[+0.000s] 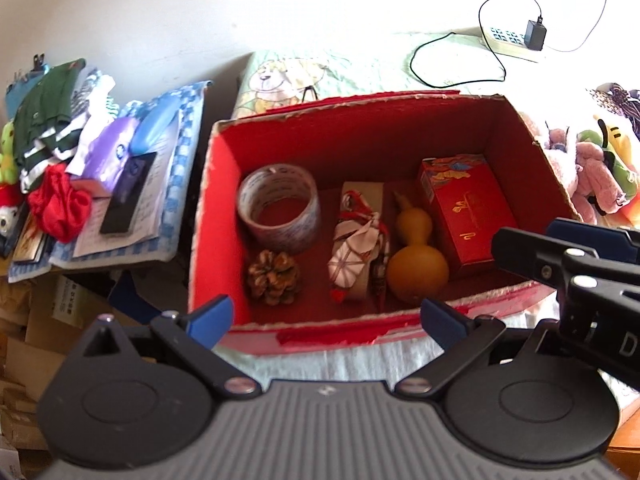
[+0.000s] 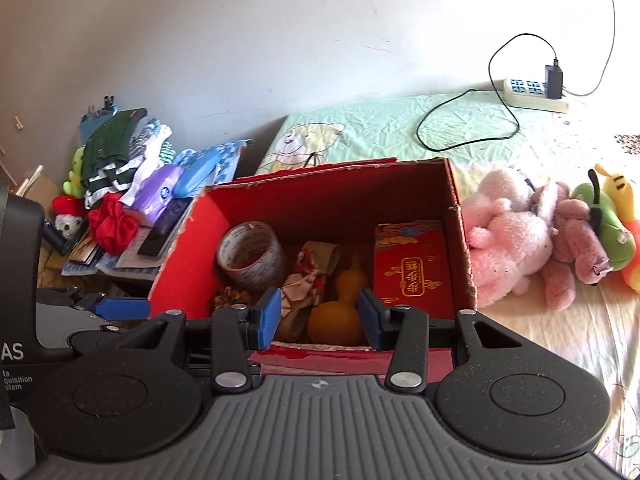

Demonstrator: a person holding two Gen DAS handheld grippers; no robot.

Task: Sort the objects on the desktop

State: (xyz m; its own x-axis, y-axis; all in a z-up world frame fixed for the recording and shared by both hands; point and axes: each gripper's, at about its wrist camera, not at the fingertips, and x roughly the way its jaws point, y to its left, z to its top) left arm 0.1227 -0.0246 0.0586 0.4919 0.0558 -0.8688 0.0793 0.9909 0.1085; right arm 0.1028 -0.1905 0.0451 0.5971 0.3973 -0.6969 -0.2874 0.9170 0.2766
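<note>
Red cardboard box holds sorted items; we hold both grippers, left and right, open and empty; next, we select another object.

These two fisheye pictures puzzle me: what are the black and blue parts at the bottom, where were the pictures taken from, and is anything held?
Each picture comes from a camera mounted on a hand-held gripper that a person carries, looking forward along its two blue-padded fingers. The left hand-held gripper and right hand-held gripper both stand open and hold nothing. Ahead is a red cardboard box holding a tape roll, pine cone, gourd, small red carton and a wrapped bundle. Plush toys lie beside the box.
</note>
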